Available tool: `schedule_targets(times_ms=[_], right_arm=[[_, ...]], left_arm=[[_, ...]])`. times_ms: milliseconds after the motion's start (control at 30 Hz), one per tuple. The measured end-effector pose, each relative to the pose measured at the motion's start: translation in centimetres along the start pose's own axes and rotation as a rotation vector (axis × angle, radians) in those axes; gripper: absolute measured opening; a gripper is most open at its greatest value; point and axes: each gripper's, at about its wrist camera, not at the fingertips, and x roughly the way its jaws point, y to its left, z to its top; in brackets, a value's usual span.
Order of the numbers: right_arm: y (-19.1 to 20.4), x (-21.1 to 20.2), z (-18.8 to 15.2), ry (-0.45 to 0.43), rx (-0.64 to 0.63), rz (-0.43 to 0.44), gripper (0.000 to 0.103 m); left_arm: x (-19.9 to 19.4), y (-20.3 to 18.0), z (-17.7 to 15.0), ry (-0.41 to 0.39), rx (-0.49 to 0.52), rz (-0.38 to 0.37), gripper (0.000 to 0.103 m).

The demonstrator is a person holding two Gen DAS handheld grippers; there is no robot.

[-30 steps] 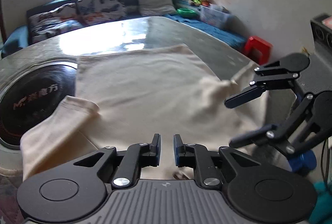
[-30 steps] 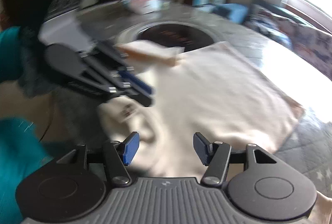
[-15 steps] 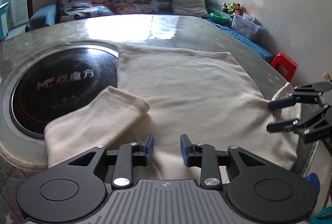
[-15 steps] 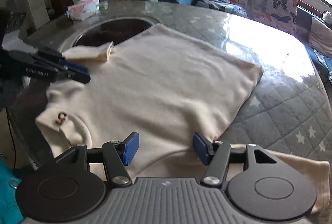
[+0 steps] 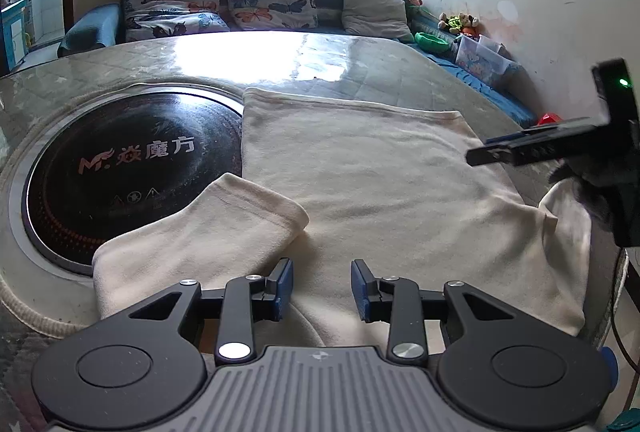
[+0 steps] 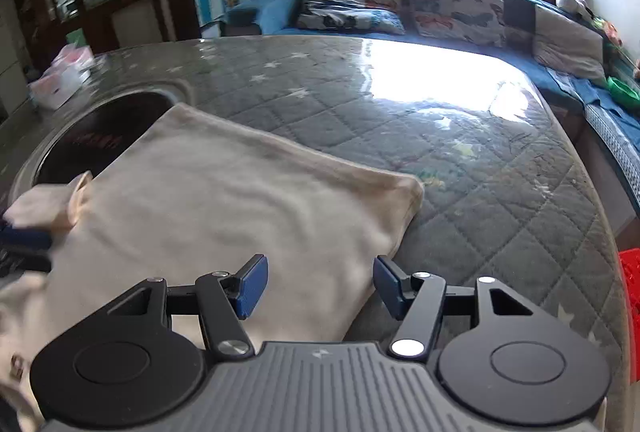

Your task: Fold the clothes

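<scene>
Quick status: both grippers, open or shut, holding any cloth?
Left gripper: jaws open, holding nothing, above the cream shirt.
Right gripper: jaws open, holding nothing, over the shirt's edge.

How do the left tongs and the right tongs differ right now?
The left tongs are open with a narrower gap; the right tongs are open wider. The left tongs sit over the cream shirt beside its folded-in sleeve; the right tongs straddle the shirt's side edge, with quilted table cover behind one finger. Both have blue pads and hold nothing.
</scene>
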Motion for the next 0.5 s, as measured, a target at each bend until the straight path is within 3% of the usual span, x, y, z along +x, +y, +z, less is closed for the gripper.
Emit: schedule_targets(times_ms=[500], right_arm=[[-1.6, 5.4, 4.0, -0.001, 0.027, -0.057, 0.063]], left_arm=[[-0.2, 0.6, 0.2, -0.021, -0.052, 0.010, 0.035]])
